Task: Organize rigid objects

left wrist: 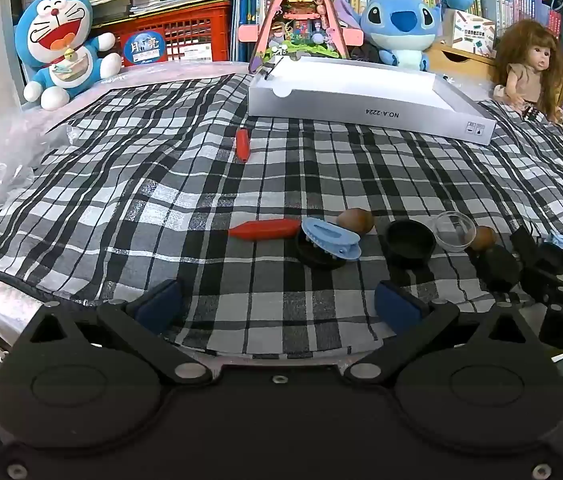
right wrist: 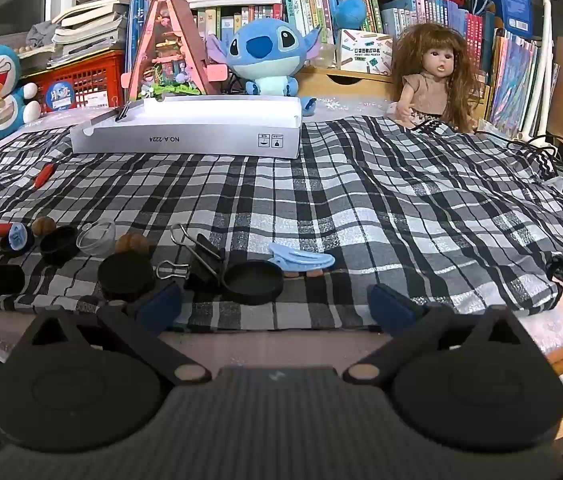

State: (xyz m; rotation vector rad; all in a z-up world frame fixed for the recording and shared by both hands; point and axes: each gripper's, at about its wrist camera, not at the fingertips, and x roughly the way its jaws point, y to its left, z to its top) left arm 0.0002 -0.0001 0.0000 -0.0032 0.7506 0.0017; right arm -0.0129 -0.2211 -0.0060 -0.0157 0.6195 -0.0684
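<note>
- The left claw (left wrist: 277, 306) stands wide open with nothing between its blue pads, low over the near edge of the black-and-white checked cloth (left wrist: 185, 168) that covers the worktop.
- The right claw (right wrist: 275, 306) is just as wide open and empty, also at the cloth's near edge.
- Just ahead of the right claw lie a round black lid (right wrist: 252, 282), a light blue plastic hair clip (right wrist: 301, 259) touching its far rim, and black binder clips (right wrist: 201, 258) with wire handles.
- To the left of these sit a black round pot (right wrist: 125, 276), a brown walnut (right wrist: 131, 243), a small clear plastic cup (right wrist: 96, 237) and a second black pot (right wrist: 59, 243).
- Ahead of the left claw, a second light blue hair clip (left wrist: 331, 237) rests on a black lid, with a long red tapered piece (left wrist: 264, 228) touching its left side and another walnut (left wrist: 355, 221) just behind.
- A shorter red piece (left wrist: 242, 145) lies alone farther out on the cloth.
- At the far edge stands an open grey cardboard box (left wrist: 365, 110) with a white inside; a binder clip sits on its left rim.
- Behind it are a Doraemon plush (left wrist: 61, 46), a blue Stitch plush (left wrist: 399, 26), a long-haired doll (left wrist: 529, 68) and crowded bookshelves.
</note>
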